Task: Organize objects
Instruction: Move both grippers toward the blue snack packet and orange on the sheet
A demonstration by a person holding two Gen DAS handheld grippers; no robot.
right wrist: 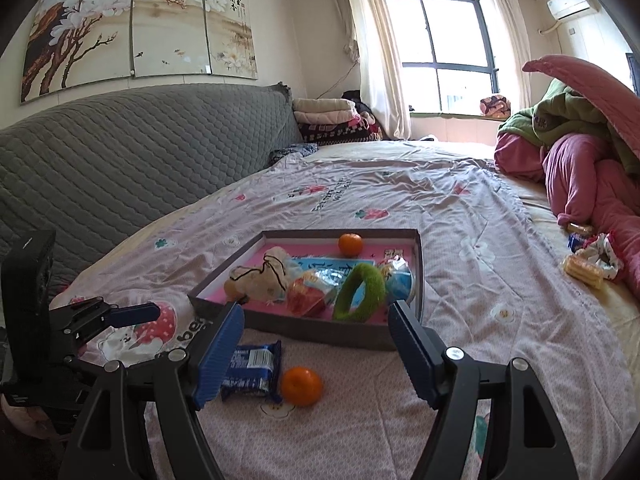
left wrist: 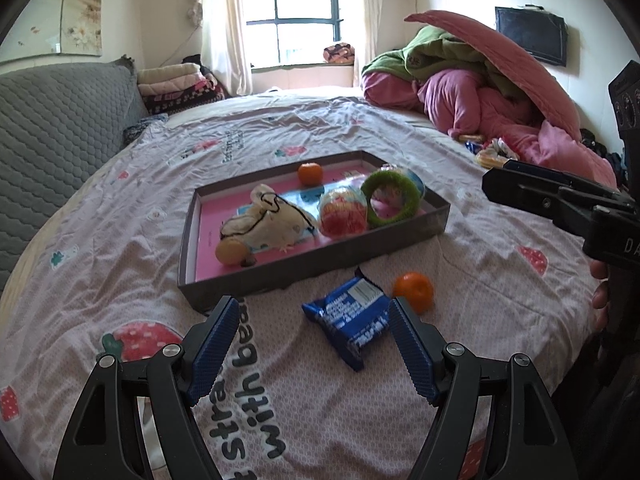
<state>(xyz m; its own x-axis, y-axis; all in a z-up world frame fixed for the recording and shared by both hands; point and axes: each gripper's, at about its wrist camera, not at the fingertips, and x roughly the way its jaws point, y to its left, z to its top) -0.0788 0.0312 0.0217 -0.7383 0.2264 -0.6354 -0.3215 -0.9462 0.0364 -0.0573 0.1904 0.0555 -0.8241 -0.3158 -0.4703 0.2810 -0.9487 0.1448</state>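
Note:
A grey tray with a pink floor (left wrist: 316,268) (right wrist: 320,334) lies on the bed. It holds a tangerine (left wrist: 309,173), a cream drawstring pouch (left wrist: 272,220), a red-and-white snack bag (left wrist: 344,212), a green ring (left wrist: 390,198) and a round yellow thing (left wrist: 230,252). In front of the tray lie a blue snack packet (left wrist: 352,318) (right wrist: 250,372) and a second tangerine (left wrist: 414,286) (right wrist: 301,386). My left gripper (left wrist: 314,320) is open and empty, hovering above the blue packet. My right gripper (right wrist: 316,326) is open and empty, above the tray's near edge; it also shows in the left wrist view (left wrist: 520,184).
The bed has a pink printed sheet (left wrist: 360,128). A grey quilted headboard (right wrist: 120,160) runs along the left. A pile of pink and green quilts (left wrist: 480,88) sits at the far right, with snack packets (right wrist: 582,272) beside it. Folded blankets (right wrist: 332,120) lie near the window.

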